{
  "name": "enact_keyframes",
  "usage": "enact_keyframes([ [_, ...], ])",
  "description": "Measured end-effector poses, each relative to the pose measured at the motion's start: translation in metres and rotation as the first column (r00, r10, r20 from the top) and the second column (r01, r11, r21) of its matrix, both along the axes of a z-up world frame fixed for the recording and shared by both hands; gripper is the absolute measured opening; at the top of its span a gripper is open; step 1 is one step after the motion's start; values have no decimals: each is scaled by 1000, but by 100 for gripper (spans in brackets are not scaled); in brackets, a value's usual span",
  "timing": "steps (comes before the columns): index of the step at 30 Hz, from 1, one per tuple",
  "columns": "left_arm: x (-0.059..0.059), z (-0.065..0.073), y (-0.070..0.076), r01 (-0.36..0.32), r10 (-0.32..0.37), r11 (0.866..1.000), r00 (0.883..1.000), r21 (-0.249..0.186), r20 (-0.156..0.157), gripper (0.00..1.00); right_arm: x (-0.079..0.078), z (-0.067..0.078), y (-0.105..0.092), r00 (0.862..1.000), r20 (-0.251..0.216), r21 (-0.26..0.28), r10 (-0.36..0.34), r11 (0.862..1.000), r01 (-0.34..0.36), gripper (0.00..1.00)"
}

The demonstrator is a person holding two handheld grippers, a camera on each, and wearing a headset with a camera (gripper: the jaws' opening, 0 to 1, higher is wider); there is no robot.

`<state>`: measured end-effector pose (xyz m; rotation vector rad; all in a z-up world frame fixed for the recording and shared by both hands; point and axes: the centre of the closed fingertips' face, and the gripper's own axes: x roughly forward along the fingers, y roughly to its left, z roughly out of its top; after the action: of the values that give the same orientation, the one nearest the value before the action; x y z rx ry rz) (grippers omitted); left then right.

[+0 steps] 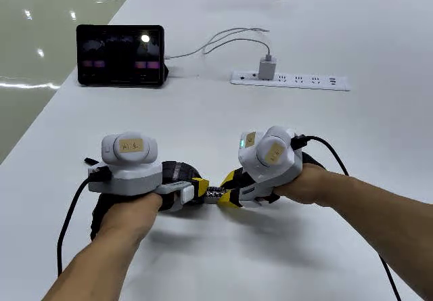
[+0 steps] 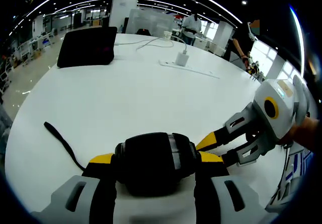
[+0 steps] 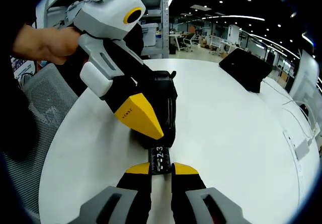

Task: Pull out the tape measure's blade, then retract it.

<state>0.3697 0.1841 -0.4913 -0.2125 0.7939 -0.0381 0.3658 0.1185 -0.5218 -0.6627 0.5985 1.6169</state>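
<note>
The left claw (image 2: 157, 159) is pressed against both sides of the black tape measure (image 2: 151, 166), gripping its case down at the white counter (image 2: 126, 93). In the right gripper view the case lies at 12 o'clock from the right claw (image 3: 161, 169), which pinches the short pulled-out blade (image 3: 160, 158).

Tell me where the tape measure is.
In the head view, low centre, the tape measure is clamped in the left gripper, beside the right gripper.
</note>
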Motion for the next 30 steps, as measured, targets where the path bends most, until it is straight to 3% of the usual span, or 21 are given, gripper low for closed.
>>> enact_keyframes([
  [17,1,-1,1,0,0,1000,1000,-3,-1,58,-4,0,17,1000,9,12,13,1000,-13,11],
  [30,1,-1,0,6,-6,1000,1000,-2,-2,58,-5,0,19,1000,13,16,17,1000,-17,12],
])
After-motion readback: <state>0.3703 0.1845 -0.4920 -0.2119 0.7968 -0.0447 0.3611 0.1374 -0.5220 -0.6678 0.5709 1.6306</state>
